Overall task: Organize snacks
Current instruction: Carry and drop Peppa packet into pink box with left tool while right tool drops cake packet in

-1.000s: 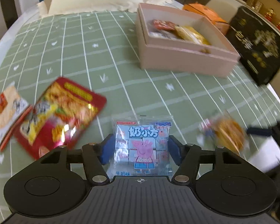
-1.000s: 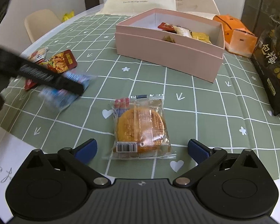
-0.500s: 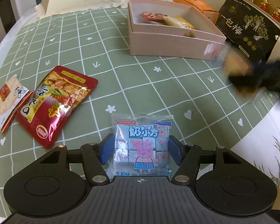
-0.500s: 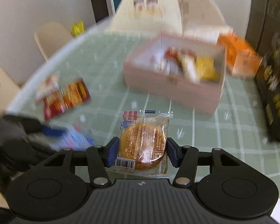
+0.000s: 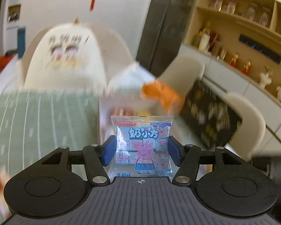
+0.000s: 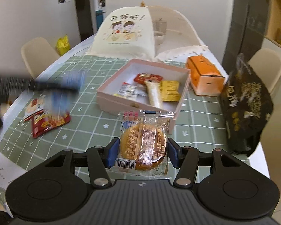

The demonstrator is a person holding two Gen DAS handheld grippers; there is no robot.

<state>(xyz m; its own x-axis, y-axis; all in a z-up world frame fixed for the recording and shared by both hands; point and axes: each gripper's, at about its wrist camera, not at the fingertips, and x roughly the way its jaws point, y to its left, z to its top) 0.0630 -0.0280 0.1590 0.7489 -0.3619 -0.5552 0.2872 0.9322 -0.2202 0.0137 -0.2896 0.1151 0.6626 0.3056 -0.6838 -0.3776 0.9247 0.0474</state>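
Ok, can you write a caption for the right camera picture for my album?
Right gripper holds a wrapped cake above the green table, facing the pink box of snacks.

The box [image 6: 138, 101] sits on the table [image 6: 202, 123], snacks [image 6: 153, 91] inside.

A cream mesh food cover [image 6: 130, 35] printed with two cartoon children stands at the far end of the green checked tablecloth [image 6: 95, 131]. Nearer than the cover and to its right sits an orange carton [image 6: 204, 75], and right of that leans a black printed bag [image 6: 245, 110]. Left of the cover stands a beige chair [image 6: 38, 53].
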